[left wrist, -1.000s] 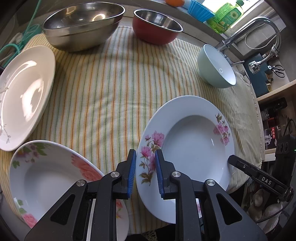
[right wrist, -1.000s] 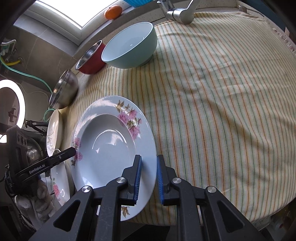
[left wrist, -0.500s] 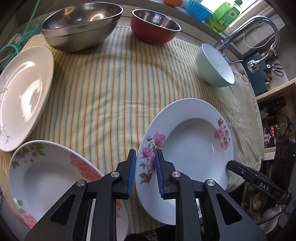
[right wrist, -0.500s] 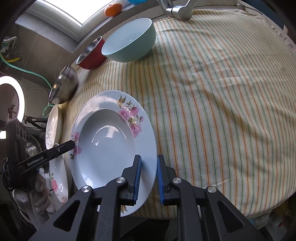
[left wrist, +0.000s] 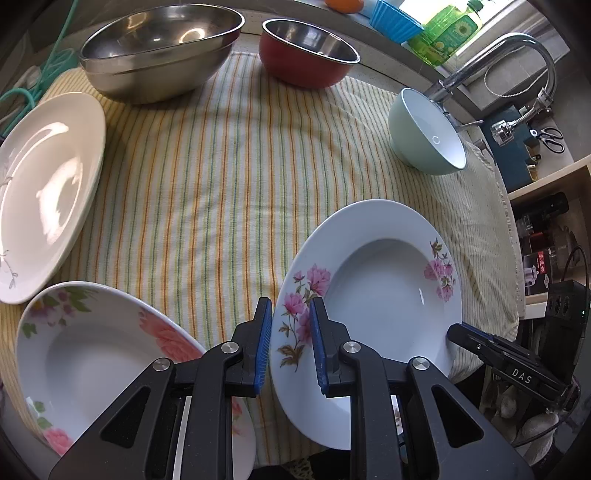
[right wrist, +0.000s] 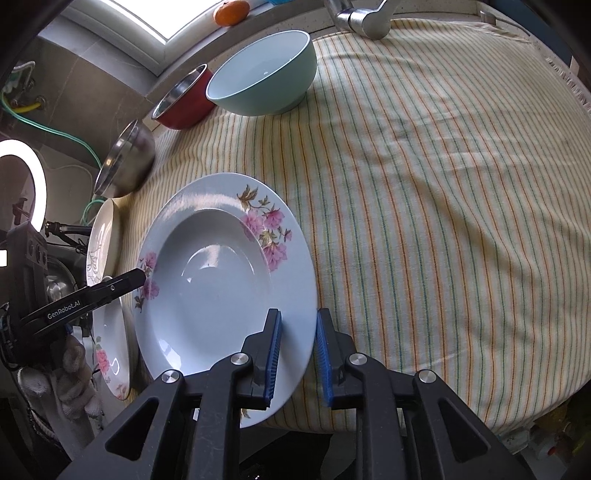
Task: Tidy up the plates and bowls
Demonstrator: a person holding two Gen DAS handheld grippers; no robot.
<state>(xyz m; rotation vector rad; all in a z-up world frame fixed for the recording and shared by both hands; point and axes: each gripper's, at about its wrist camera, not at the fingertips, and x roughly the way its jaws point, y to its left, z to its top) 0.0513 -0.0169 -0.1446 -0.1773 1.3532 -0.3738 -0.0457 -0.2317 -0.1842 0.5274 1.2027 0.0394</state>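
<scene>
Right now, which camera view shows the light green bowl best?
The right wrist view shows the light green bowl best: it is large there, with its whole rim, inside and foot visible on the striped cloth. In the left wrist view the same bowl is smaller, near the edge by the faucet, and looks tilted by the lens.

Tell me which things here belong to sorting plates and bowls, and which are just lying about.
Job: flowered plate, second flowered plate, white plate, steel bowl, red bowl, green bowl.
Lying about: orange, soap bottle, scissors, tap.
</scene>
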